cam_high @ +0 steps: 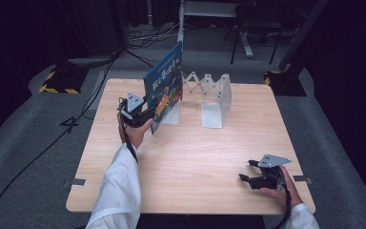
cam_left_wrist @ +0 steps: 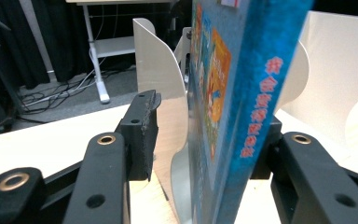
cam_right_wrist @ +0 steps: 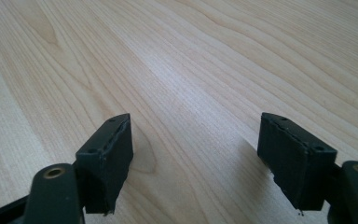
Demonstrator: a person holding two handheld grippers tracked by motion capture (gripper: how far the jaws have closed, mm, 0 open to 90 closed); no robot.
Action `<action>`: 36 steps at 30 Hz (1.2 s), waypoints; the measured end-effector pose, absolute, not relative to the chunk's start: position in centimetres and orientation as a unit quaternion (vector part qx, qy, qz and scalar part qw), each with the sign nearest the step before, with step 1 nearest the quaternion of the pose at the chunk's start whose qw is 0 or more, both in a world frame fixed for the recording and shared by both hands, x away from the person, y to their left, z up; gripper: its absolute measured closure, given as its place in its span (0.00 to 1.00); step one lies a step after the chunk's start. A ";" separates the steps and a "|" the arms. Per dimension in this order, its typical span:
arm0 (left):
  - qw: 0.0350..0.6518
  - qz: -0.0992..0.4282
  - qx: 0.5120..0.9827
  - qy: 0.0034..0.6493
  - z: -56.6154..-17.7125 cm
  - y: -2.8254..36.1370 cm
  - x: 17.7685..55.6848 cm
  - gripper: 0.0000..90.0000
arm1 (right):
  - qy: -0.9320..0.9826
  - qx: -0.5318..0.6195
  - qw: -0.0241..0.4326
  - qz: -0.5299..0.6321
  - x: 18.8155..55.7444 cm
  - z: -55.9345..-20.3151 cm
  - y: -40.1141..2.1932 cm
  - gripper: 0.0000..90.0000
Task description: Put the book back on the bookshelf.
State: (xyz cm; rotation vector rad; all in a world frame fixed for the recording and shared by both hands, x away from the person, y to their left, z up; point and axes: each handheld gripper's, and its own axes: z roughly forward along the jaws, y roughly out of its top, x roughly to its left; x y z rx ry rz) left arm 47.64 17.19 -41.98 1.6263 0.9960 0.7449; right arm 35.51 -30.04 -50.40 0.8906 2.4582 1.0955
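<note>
A blue picture book (cam_high: 164,86) stands upright on the wooden table (cam_high: 195,157), leaning against the left plate of a white accordion book rack (cam_high: 214,100). My left gripper (cam_high: 144,113) reaches it from the left and straddles its near edge. In the left gripper view the book's spine (cam_left_wrist: 256,116) and a white rack plate (cam_left_wrist: 158,70) sit between the jaws; the left pad (cam_left_wrist: 144,135) stands clear with a gap, and the other pad is hidden behind the spine. My right gripper (cam_high: 247,170) rests low at the table's front right, open, with bare wood (cam_right_wrist: 191,56) between its pads.
The rack's right plate (cam_high: 224,95) stands empty beside the book. Cables run over the grey floor at left and behind the table. A yellow-and-black striped base (cam_high: 57,81) sits off the far left corner, and a desk frame (cam_high: 243,43) stands at the back.
</note>
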 end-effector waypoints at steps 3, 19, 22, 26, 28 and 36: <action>0.518 0.310 0.683 0.411 -41.9 17.4 47.5 0.60 | 0.857 0.311 0.152 0.382 35.5 -50.4 -30.0 0.30; 0.517 0.302 0.706 0.378 -40.8 17.4 46.7 0.73 | 0.856 0.312 0.151 0.382 35.5 -50.4 -30.0 0.30; 0.515 0.296 0.715 0.368 -40.6 17.6 46.4 0.72 | 0.857 0.312 0.153 0.382 35.5 -50.4 -30.0 0.30; 0.508 0.293 0.729 0.352 -40.1 17.8 45.7 0.69 | 0.856 0.313 0.152 0.381 35.5 -50.4 -30.0 0.29; 0.505 0.288 0.735 0.349 -39.7 18.0 45.3 0.62 | 0.856 0.314 0.153 0.381 35.5 -50.4 -30.0 0.29; 0.486 0.292 0.749 0.343 -38.9 18.8 43.3 0.46 | 0.855 0.323 0.160 0.373 35.1 -50.3 -30.3 0.25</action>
